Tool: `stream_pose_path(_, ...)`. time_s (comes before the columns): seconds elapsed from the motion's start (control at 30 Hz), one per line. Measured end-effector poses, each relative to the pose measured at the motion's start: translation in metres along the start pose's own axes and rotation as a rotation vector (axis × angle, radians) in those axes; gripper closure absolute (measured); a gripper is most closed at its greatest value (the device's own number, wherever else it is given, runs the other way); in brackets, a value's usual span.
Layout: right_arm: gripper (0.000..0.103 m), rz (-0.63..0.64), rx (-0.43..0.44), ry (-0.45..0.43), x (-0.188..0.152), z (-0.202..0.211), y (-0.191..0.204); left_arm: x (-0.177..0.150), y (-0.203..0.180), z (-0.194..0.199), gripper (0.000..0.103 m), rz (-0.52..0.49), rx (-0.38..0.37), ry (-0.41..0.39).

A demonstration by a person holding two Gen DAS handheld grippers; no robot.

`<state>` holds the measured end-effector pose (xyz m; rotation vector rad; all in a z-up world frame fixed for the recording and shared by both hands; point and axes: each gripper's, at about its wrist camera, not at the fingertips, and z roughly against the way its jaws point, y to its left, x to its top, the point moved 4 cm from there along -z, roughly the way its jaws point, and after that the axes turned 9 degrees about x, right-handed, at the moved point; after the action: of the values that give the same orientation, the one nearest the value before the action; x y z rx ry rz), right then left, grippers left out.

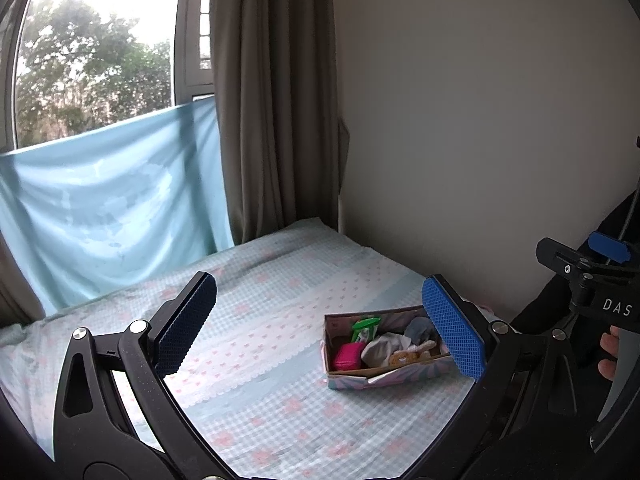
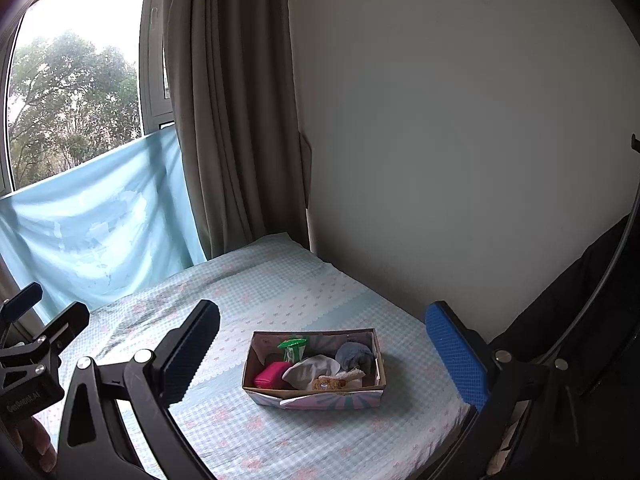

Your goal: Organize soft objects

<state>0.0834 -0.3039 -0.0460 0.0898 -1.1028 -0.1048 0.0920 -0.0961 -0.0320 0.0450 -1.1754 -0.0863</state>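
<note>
A shallow cardboard box (image 2: 316,398) with a pastel outer print sits on the bed near the wall. Inside lie a pink pouch (image 2: 272,374), a green packet (image 2: 294,348), a white cloth (image 2: 312,368), a grey-blue sock (image 2: 354,354) and a small tan plush (image 2: 328,382). My right gripper (image 2: 324,354) is open, held back from the box with nothing between its fingers. In the left wrist view the box (image 1: 384,378) lies to the right of centre, partly behind the right pad (image 1: 452,328). My left gripper (image 1: 320,326) is open and holds nothing.
The bed (image 2: 248,292) has a light blue checked sheet with pink flowers. A plain wall (image 2: 440,160) runs along its right side. A brown curtain (image 2: 232,120), a window (image 2: 72,92) and a hung pale blue cloth (image 2: 100,232) stand behind. A person's hand (image 1: 610,354) shows at the right edge.
</note>
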Motion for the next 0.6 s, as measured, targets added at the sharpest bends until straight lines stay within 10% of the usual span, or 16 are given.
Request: stream_pose_path(0.6, 0.0, 0.003, -0.003, 0.001, 0.0039, -0.0082, -0.0014, 0.0076, -0.0057, 0.0, 0.0, -0.01, 0.012, -0.049)
